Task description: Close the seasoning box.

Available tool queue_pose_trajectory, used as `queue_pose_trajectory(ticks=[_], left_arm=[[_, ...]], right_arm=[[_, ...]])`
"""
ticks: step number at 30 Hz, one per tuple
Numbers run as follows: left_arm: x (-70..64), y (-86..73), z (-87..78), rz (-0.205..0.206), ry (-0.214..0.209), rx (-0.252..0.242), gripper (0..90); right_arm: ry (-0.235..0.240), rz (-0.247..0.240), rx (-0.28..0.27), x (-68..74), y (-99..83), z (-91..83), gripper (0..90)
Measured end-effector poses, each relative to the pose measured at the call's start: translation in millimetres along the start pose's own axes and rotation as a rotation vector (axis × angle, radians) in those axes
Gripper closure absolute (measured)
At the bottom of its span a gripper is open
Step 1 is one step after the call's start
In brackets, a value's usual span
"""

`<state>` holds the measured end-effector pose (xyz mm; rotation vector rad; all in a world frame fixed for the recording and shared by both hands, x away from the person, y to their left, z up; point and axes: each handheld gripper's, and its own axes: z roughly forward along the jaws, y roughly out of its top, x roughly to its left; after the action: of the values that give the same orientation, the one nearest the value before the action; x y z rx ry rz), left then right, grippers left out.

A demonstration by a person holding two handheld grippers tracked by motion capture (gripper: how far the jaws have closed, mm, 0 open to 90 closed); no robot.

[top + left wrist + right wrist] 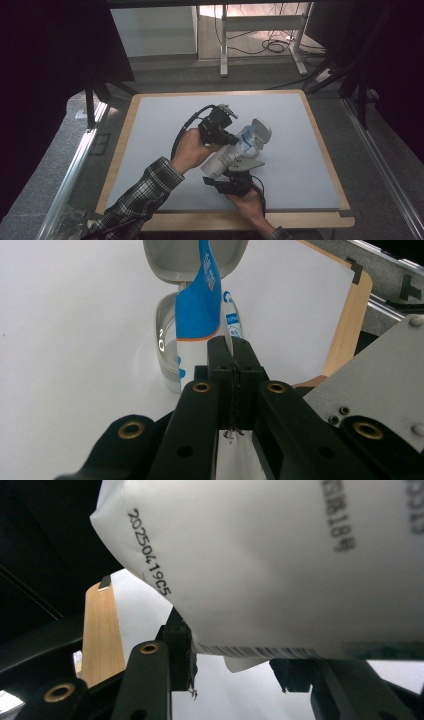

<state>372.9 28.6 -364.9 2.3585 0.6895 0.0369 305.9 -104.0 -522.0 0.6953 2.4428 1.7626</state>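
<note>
Your left gripper point(231, 138) sits just left of frame centre in the high view, jaws pressed together on the blue peel-off seal point(199, 305); in the left gripper view the jaws meet at lower centre with the seal's edge pinched between them. Seal stands up from the pack's opening point(167, 347), with the flip lid point(194, 257) swung open at top centre. Your right gripper point(231, 176) is below centre in the high view, under the white wipes pack point(235, 152). In the right gripper view its jaws are spread around the pack's bottom end, left one against the wrapper; can't tell how firm the grip is. Pack point(280, 565) is tilted, lid end toward upper right, off the table point(165, 130). Wooden table edge point(350, 325) at right.
</note>
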Motion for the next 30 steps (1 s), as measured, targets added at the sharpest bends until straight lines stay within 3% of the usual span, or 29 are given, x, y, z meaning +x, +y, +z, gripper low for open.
queue_pose_trajectory(ticks=[30], left_arm=[[6.6, 12.5, 8.8, -0.011, -0.023, 0.04, 89.0]], right_arm=[[0.037, 0.021, -0.031, 1.5, 9.8, -0.1, 58.1]])
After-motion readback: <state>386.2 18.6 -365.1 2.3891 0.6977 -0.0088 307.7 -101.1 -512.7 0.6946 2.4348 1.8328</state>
